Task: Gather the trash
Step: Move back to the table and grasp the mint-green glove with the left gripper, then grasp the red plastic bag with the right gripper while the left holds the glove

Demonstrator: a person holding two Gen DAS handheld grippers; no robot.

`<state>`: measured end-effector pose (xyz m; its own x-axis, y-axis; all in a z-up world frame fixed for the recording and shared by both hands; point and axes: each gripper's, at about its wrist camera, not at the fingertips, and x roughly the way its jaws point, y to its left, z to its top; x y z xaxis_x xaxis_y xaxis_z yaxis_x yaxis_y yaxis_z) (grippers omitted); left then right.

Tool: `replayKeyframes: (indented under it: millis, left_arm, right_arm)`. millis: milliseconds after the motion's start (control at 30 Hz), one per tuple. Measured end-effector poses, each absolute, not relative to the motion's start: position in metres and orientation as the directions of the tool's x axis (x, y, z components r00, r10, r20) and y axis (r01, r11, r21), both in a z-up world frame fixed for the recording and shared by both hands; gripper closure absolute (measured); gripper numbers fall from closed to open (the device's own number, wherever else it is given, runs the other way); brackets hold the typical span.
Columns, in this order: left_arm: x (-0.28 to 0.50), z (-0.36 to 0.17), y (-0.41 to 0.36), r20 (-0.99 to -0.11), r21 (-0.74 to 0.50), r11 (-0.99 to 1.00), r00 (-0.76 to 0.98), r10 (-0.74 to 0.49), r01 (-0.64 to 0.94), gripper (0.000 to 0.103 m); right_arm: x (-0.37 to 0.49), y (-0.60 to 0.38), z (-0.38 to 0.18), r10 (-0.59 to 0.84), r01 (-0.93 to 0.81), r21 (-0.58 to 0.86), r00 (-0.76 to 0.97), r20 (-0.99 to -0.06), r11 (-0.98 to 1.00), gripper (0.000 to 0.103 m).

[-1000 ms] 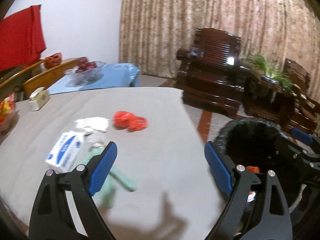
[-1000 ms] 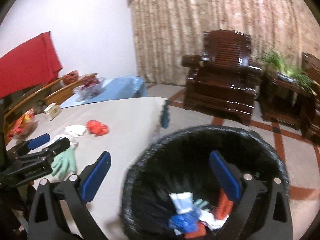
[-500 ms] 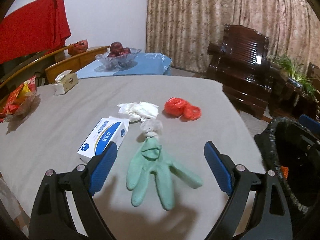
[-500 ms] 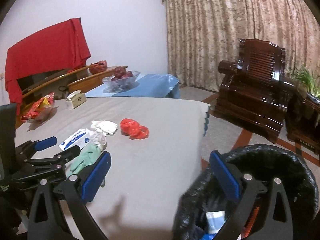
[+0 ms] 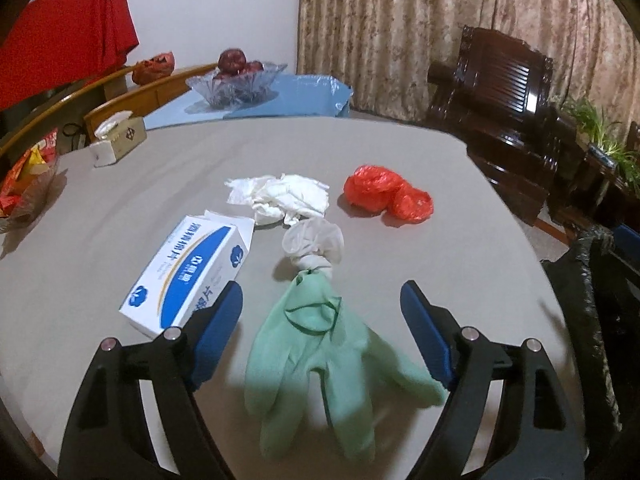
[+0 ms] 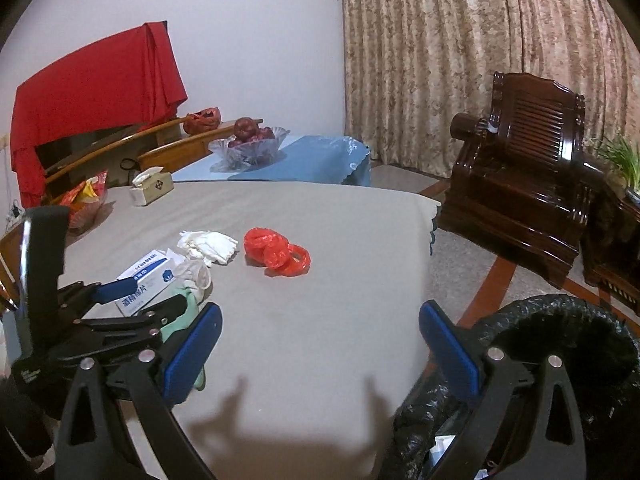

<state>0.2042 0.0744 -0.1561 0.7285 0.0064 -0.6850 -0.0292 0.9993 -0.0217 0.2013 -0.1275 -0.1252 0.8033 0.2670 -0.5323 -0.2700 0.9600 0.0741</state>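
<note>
On the grey table (image 5: pixel 120 208) lie a green rubber glove (image 5: pixel 320 356), a knotted white glove (image 5: pixel 314 244), crumpled white tissue (image 5: pixel 284 196), a red plastic bag (image 5: pixel 386 192) and a white-and-blue box (image 5: pixel 192 276). My left gripper (image 5: pixel 322 330) is open and empty, its jaws either side of the green glove. My right gripper (image 6: pixel 320 352) is open and empty over the table's near edge, beside the black-lined trash bin (image 6: pixel 560 344). The left gripper (image 6: pixel 140 300) also shows in the right wrist view.
A tissue box (image 5: pixel 116 140), a snack bag (image 5: pixel 24 176) and a glass fruit bowl (image 5: pixel 236 80) stand at the back left. A dark wooden armchair (image 6: pixel 520 184) and a plant (image 5: pixel 600 136) stand to the right. The bin rim (image 5: pixel 592 264) shows at right.
Both grippers swung left from the bin toward the table. The left gripper has come close over the green glove. The bin has slid to the right edge of both views.
</note>
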Motion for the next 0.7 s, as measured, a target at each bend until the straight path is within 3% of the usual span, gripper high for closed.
replayKeyframes:
  millis: [267, 533, 600, 700]
  left_arm:
    - [0.224, -0.176, 0.076, -0.743, -0.044, 0.998, 0.67, 0.001, -0.049, 0.025]
    - [0.232, -0.187, 0.079, -0.778, -0.068, 0.996, 0.629, -0.014, -0.062, 0.052]
    - [0.232, -0.188, 0.08, -0.776, -0.071, 0.995, 0.63, -0.015, -0.065, 0.063]
    - [0.231, -0.187, 0.081, -0.771, -0.092, 0.994, 0.636, -0.031, -0.063, 0.07]
  right_arm:
    - [0.21, -0.125, -0.132, 0.268, -0.273, 0.073, 0.794, -0.546, 0.959, 0.006]
    - [0.215, -0.123, -0.137, 0.266, -0.271, 0.075, 0.787, -0.556, 0.96, 0.006]
    - [0.217, -0.123, -0.137, 0.265, -0.27, 0.076, 0.785, -0.56, 0.96, 0.006]
    - [0.219, -0.122, -0.136, 0.269, -0.274, 0.077, 0.786, -0.557, 0.959, 0.006]
